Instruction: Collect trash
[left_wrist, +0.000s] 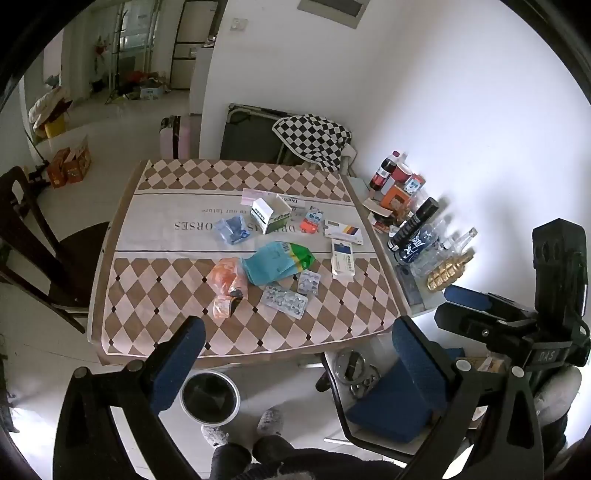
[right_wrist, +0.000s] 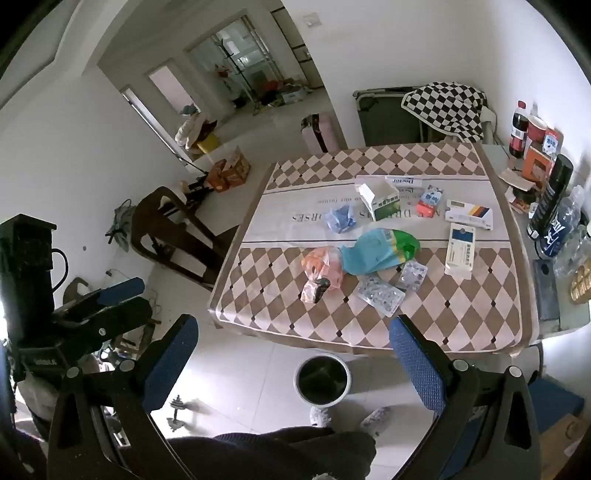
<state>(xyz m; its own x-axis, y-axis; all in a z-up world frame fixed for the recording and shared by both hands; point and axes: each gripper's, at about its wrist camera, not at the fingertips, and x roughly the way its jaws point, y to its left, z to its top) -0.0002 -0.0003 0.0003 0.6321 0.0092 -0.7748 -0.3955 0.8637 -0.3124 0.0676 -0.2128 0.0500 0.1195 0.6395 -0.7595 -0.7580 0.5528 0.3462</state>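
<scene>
I hold both grippers above the floor, short of the near edge of the table (left_wrist: 122, 295). My left gripper (left_wrist: 295, 343) has its fingers wide apart and grips nothing; my right gripper (right_wrist: 291, 343) is the same, spread wide and bare.

All the trash lies on the checkered cloth. Going from left to right in the left view: a blue crumpled wrapper (left_wrist: 232, 228), then nearer to me an orange plastic bag (left_wrist: 227, 282) with a small dark piece on it. Beside the bag, touching it, is a teal and green pouch (left_wrist: 279, 260). Behind the pouch stands an opened white and green box (left_wrist: 269, 216). In front of the pouch are two blister packs (left_wrist: 284, 301), close to each other. More to the right I see a small orange packet (left_wrist: 309, 223), a flat box with coloured stripes (left_wrist: 343, 230) and a white and blue box (left_wrist: 342, 260).

The bin (left_wrist: 209, 397) stands on the floor under the near table edge, between my grippers in the right view, with a dark liner inside.

At far right, bottles (left_wrist: 413, 229) crowd beside the cloth.
</scene>
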